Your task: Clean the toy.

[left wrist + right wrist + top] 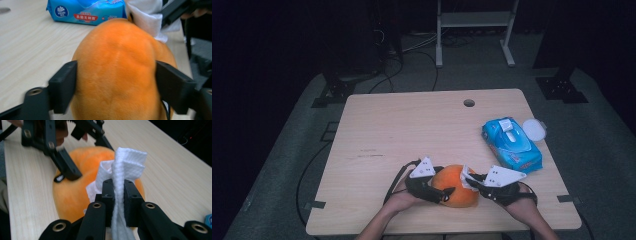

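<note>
An orange plush toy point(457, 186) lies near the table's front edge, between my two hands. My left gripper point(443, 193) comes in from the left and is shut on it. In the left gripper view the two black pads point(63, 85) press into the sides of the orange plush point(117, 70). My right gripper point(473, 184) is shut on a folded white wipe point(125, 162), held upright between its jaws point(117, 192). The wipe point(468, 176) rests against the right side of the plush point(72, 195). The left gripper point(67, 170) also appears beyond the toy in the right gripper view.
A blue pack of wet wipes point(512, 145) lies at the right of the wooden table point(412, 130), with a round white lid point(534, 129) beside it. A cable hole point(469, 103) sits near the far edge. Dark floor, cables and a white frame lie beyond.
</note>
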The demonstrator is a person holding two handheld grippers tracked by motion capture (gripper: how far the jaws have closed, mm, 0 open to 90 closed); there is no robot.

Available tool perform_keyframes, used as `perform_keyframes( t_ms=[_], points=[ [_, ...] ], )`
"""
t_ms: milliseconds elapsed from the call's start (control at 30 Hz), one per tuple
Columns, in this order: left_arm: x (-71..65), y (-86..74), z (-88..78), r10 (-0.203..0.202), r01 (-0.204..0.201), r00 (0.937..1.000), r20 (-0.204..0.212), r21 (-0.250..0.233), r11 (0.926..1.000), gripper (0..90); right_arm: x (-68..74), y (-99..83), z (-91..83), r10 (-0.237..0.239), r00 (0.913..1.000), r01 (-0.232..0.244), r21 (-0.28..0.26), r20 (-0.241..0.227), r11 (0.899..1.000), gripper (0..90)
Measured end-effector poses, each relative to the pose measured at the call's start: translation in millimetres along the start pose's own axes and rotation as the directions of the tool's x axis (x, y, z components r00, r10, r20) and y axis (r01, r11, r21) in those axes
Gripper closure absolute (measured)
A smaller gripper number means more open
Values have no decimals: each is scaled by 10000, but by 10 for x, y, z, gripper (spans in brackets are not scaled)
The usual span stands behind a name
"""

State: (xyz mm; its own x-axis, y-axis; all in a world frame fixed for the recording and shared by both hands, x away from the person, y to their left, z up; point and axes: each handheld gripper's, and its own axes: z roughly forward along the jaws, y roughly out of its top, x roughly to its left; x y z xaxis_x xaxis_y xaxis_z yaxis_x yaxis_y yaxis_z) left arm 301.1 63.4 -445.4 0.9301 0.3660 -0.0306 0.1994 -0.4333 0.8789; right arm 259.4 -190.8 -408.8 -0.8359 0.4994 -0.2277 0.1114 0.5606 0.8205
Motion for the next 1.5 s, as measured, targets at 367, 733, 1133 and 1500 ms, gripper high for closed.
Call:
perform_keyframes(
  t_ms=[367,733,1133,1500],
  points=[
    [-61,-5,-51,707,-706,9975,-59,151,9974,282,-78,42,-19,364,9992,-360,-224,193,9991,796],
    [-115,12,-80,1218,-1235,9916,445,360,9917,249,-93,-6,-53,655,9979,-655,-250,-17,9975,799],
    [-79,89,-47,480,-480,9988,-122,29,9988,293,-93,18,-68,769,9970,-771,-542,-56,9956,801],
    [64,34,-76,-787,788,9969,39,-389,9961,76,-122,37,4,1080,9941,-1085,-732,-115,9914,802]
  ],
)
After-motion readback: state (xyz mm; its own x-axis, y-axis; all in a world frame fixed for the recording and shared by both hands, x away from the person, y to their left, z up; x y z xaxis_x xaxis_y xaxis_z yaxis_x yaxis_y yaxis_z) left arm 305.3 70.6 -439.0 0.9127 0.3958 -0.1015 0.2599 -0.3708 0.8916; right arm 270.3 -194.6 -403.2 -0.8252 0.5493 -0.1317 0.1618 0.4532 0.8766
